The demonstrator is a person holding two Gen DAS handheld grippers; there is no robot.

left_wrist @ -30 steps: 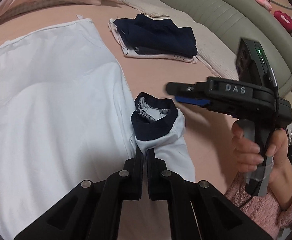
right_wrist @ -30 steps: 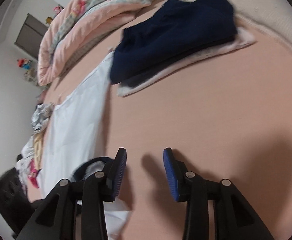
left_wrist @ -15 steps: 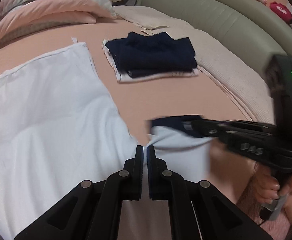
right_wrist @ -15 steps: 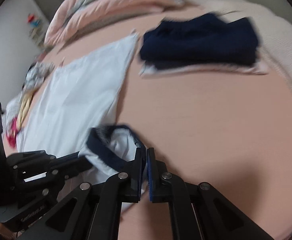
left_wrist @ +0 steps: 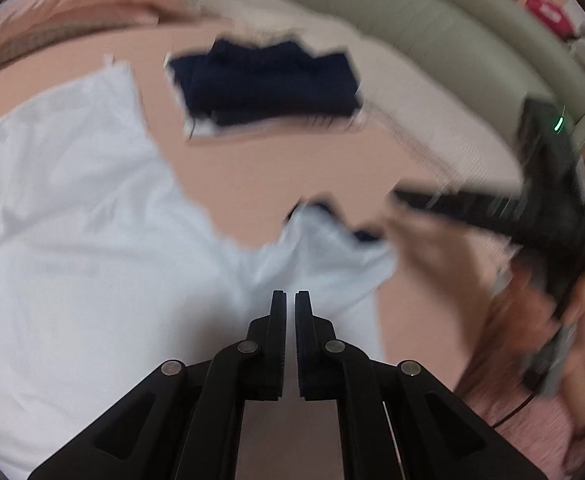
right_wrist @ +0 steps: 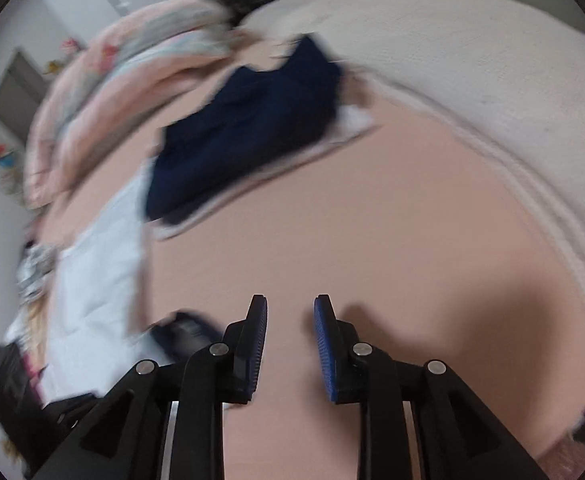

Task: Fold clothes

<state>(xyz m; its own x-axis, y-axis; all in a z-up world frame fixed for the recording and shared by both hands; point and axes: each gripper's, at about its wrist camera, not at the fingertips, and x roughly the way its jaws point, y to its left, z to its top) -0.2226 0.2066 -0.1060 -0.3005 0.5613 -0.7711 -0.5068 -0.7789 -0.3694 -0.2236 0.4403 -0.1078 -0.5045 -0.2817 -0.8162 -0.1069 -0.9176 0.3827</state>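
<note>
A pale blue shirt lies spread on the pink bed sheet. Its sleeve with a navy cuff stretches out to the right. My left gripper is shut, and the sleeve's cloth bunches at its tips. The right gripper is blurred and hovers just right of the cuff. In the right wrist view the right gripper is opening over bare sheet with nothing between its blue pads. There the cuff lies to its left beside the shirt.
A folded navy stack rests beyond the shirt. Pink quilts pile up at the back, with a beige blanket and a green padded headboard on the right. Loose clothes lie far left. A hand in a pink sleeve holds the right gripper.
The sleeve stood bunched up, then the right gripper shut on the cuff and drew it out to the right. Now it has let go and lifted off. The left gripper stayed shut.
</note>
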